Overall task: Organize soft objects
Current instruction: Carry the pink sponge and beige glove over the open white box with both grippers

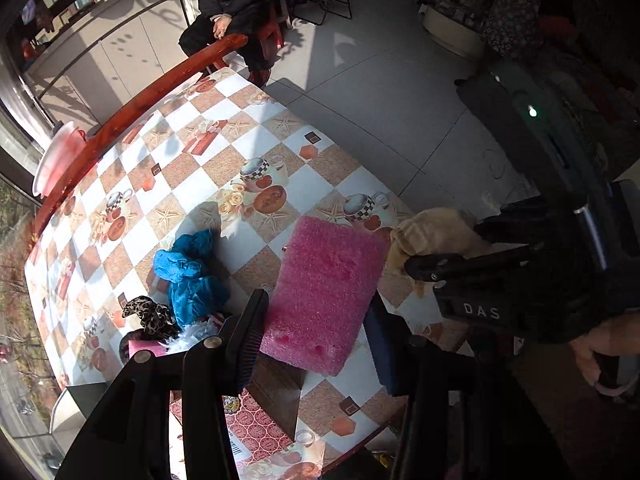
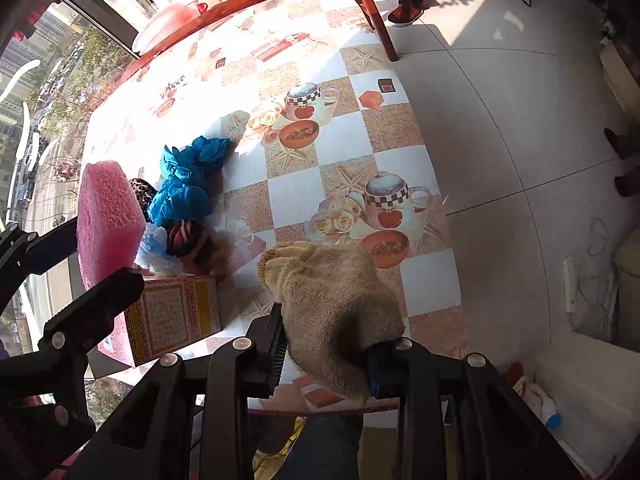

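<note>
My left gripper (image 1: 316, 332) is shut on a pink foam sponge (image 1: 324, 292) and holds it above the table; it also shows at the left of the right wrist view (image 2: 108, 220). My right gripper (image 2: 326, 356) is shut on a beige knitted sock (image 2: 336, 300), held over the table's near edge; the sock also shows in the left wrist view (image 1: 428, 236). A crumpled blue cloth (image 1: 188, 276) (image 2: 188, 180), a leopard-print scrunchie (image 1: 148, 316) and a striped dark ball (image 2: 184, 236) lie on the table.
The table carries a checkered teapot-print cloth (image 2: 352, 128). A pink patterned box (image 2: 172, 316) stands at its near left edge, with white-blue fluff (image 2: 154, 248) on it. A red wooden chair back (image 1: 132, 112) is at the far side. A seated person (image 1: 232, 4) is beyond.
</note>
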{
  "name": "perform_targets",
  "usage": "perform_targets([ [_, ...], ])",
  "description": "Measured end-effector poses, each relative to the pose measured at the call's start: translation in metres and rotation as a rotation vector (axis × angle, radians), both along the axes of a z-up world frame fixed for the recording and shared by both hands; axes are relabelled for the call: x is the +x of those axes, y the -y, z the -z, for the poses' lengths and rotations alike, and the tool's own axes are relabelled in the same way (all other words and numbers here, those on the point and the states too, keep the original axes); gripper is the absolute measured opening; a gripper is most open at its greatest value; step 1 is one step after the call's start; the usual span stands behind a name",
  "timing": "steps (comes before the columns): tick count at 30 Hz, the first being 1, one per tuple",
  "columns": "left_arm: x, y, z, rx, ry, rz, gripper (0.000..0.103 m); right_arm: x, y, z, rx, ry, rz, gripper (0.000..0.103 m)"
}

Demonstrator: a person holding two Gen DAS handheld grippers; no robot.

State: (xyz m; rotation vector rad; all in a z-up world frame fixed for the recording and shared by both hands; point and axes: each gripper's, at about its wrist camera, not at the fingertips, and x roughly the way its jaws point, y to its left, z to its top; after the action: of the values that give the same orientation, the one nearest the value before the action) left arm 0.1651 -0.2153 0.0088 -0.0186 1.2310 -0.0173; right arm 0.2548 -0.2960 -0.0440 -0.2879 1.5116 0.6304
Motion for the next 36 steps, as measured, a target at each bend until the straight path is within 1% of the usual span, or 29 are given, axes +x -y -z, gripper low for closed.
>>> perform_targets([
  [4,-0.024,0.02,0.004,0.008,-0.031,0.036,0.051,-0.013,0.01,0.001,-0.006,0.0,-0.059,0.033],
  [10,-0.059,0.035,0.005,0.023,-0.054,0.027,0.051,-0.037,0.012,0.007,-0.002,-0.017,-0.167,0.033],
  [13,-0.076,0.034,0.001,0.023,-0.05,0.011,0.051,-0.053,0.007,0.012,0.006,-0.038,-0.235,0.033],
  [17,-0.104,0.026,-0.004,0.059,-0.04,-0.004,0.051,-0.076,-0.004,0.013,0.007,-0.069,-0.323,0.033],
  [21,-0.139,0.005,-0.009,0.053,-0.022,-0.032,0.051,-0.104,-0.02,0.008,0.016,-0.069,-0.403,0.033],
  [24,-0.167,-0.013,-0.006,0.077,-0.022,-0.052,0.051,-0.133,-0.033,0.009,0.026,-0.087,-0.456,0.033],
  [27,-0.197,-0.039,-0.006,0.085,-0.032,-0.107,0.051,-0.164,-0.048,0.011,0.016,-0.107,-0.491,0.033],
  [29,-0.217,-0.06,-0.011,0.088,-0.012,-0.149,0.051,-0.185,-0.061,0.008,0.023,-0.114,-0.531,0.033],
  [33,-0.247,-0.1,-0.014,0.092,0.007,-0.233,0.051,-0.223,-0.092,-0.003,0.022,-0.066,-0.619,0.033],
  [36,-0.267,-0.124,-0.013,0.106,0.015,-0.3,0.051,-0.243,-0.115,-0.017,0.048,-0.029,-0.667,0.033],
])
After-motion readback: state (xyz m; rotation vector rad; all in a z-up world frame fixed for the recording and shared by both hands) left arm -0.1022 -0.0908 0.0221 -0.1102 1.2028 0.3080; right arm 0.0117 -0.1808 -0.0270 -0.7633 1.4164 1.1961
